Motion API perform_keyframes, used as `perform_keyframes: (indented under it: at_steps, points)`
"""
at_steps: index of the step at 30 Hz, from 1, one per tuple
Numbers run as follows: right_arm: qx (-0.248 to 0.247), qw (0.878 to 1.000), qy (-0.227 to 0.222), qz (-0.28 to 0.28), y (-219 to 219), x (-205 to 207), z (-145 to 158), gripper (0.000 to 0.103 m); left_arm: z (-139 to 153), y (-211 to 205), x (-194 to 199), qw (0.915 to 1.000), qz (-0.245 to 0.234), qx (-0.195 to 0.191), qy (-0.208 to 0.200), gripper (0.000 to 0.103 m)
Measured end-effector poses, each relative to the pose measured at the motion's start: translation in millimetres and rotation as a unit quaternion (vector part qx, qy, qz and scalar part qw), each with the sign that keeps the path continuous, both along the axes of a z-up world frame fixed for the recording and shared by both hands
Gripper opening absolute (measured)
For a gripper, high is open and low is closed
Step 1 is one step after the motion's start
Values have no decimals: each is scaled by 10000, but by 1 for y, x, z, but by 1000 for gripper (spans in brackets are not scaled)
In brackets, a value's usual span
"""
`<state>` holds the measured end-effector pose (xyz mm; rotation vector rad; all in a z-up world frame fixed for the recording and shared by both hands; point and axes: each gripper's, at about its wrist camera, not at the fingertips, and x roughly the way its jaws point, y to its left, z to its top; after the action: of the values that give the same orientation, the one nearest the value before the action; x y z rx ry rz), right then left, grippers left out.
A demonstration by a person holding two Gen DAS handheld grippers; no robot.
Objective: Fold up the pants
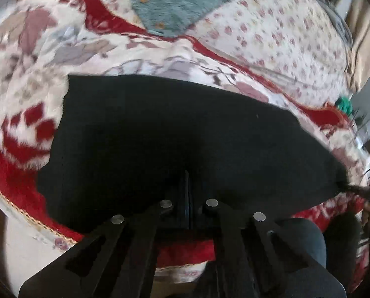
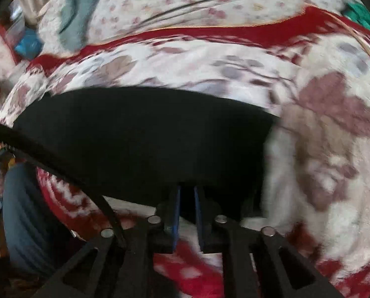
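Note:
The black pants [image 1: 175, 134] lie spread across a red and white floral blanket [image 1: 28, 114]. In the left wrist view my left gripper [image 1: 187, 186] is shut at the pants' near edge, and its fingertips disappear into the black cloth. The pants' right corner [image 1: 339, 181] is pulled out to a point at the frame's edge. In the right wrist view the same pants [image 2: 145, 134] fill the middle. My right gripper [image 2: 186, 196] is shut on their near edge, with black fabric between its blue pads [image 2: 176, 213].
A teal fuzzy garment with buttons [image 1: 175, 7] lies farther back on a flowered sheet [image 1: 284, 37]. A person's knee in dark trousers [image 1: 306, 243] is close at the front right. A black strap [image 2: 60, 164] crosses the right wrist view's lower left. Something green [image 2: 363, 17] sits at the far right.

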<state>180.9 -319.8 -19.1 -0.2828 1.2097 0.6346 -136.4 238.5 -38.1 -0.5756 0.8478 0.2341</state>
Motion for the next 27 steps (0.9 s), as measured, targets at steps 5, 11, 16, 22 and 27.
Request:
perform_keyframes:
  at_steps: [5, 11, 16, 22, 27]
  points:
    - [-1218, 9880, -639, -709, -21, 18, 6, 16, 7, -22, 6, 9971, -88, 741, 121, 3]
    - [67, 9922, -1189, -377, 34, -15, 64, 19, -2, -13, 1, 9974, -39, 726, 17, 3]
    - [122, 9975, -157, 683, 112, -27, 22, 22, 0, -9, 4, 9978, -187, 635, 89, 3]
    - [-1038, 9774, 608, 1740, 99, -53, 3, 22, 3, -6, 3, 9967, -488, 639, 57, 3]
    - [-453, 9896, 8, 1367, 109, -52, 47, 22, 30, -11, -7, 9975, -330, 571, -255, 4]
